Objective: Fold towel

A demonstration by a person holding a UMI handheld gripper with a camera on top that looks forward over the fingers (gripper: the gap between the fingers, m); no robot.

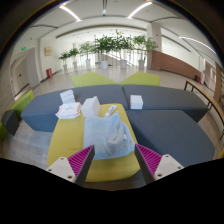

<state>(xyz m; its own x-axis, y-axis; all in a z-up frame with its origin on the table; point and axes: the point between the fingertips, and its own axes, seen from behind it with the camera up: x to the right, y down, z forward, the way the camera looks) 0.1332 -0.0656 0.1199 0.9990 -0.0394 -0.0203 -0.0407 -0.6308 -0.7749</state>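
Wide grey table with yellow panel runs ahead of the gripper and to both sides. Row of green potted plants far beyond. Crumpled pale blue-white cloth towel lies on the yellow panel, just ahead, between the fingers. Smaller white bundles beyond it, left. Gripper spread wide, holding nothing; magenta pads clear of the towel.

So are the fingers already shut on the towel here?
No: the fingers stand open with a wide gap, and the towel lies crumpled on the yellow seat just ahead, between them.
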